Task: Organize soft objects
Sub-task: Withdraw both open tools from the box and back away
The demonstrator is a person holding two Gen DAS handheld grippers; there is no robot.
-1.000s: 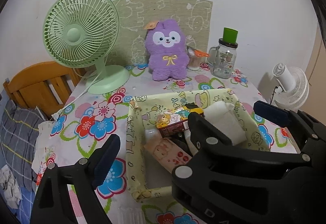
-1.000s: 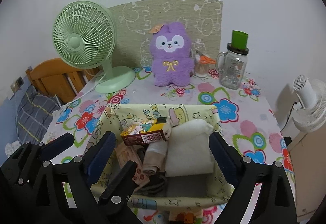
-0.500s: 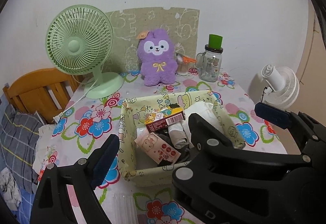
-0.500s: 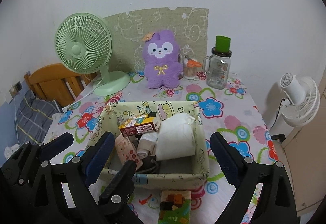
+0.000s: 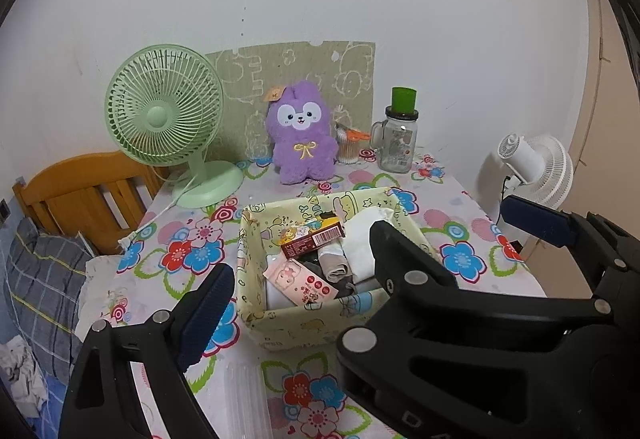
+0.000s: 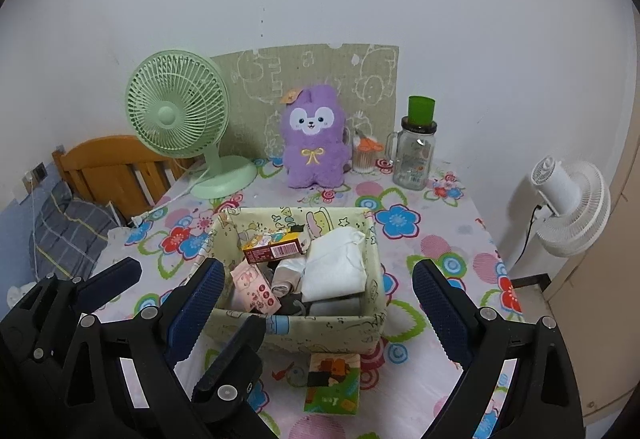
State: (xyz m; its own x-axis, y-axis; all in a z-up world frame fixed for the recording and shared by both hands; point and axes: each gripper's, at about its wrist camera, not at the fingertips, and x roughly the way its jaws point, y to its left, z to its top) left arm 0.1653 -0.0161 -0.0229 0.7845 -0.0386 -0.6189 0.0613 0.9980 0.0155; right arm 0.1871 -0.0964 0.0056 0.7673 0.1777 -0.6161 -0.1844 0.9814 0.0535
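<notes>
Yellow fabric basket (image 6: 320, 331) is seen at the middle of the flowered tabletop (image 6: 448, 239), both sets of jaws held open and empty.
White folded cloth (image 6: 336, 267), rolled socks (image 6: 288, 275) and a snack box (image 6: 272, 249) lie inside it; a purple plush toy (image 6: 314, 139) stands at 12 o'clock, the left gripper (image 5: 360, 259) and right gripper (image 6: 316, 303) at 6 o'clock.

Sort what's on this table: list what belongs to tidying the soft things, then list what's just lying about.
Belongs to the job:
fabric basket
white folded cloth
rolled socks
purple plush toy

Just lying about:
green desk fan
glass jar with green lid
white fan
small box in front of the basket
</notes>
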